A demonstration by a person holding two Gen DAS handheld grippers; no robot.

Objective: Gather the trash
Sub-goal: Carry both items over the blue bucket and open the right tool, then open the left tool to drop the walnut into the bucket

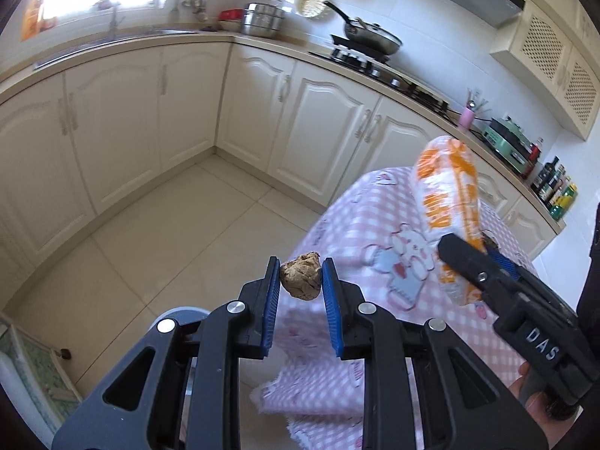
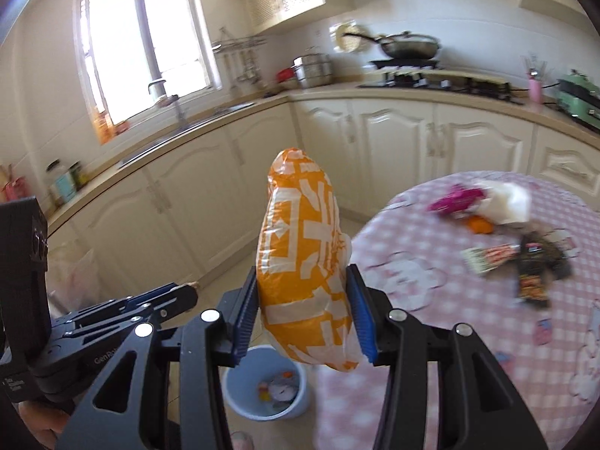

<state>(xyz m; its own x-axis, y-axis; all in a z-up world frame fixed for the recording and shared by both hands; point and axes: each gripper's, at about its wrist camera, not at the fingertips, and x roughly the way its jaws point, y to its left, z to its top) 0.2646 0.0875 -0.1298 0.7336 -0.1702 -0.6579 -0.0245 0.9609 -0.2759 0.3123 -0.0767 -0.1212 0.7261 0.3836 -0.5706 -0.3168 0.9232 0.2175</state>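
My left gripper (image 1: 301, 277) is shut on a small brown crumbly lump (image 1: 301, 276) and holds it in the air over the floor, just off the table's left edge. My right gripper (image 2: 303, 302) is shut on an orange and white plastic bag (image 2: 303, 262), held upright above the floor; the bag also shows in the left wrist view (image 1: 448, 202). A light blue bin (image 2: 266, 382) with some trash inside stands on the floor below the right gripper. More trash lies on the table: a pink wrapper (image 2: 455, 198), white plastic (image 2: 506, 198), an orange peel (image 2: 478, 225), dark snack wrappers (image 2: 532, 266).
The round table has a pink checked cloth (image 1: 375, 232). Cream cabinets (image 1: 123, 112) and a counter with sink, pots and a stove run around the room. The left gripper's body (image 2: 93, 322) is at the lower left of the right wrist view. Tiled floor (image 1: 168, 232) lies between table and cabinets.
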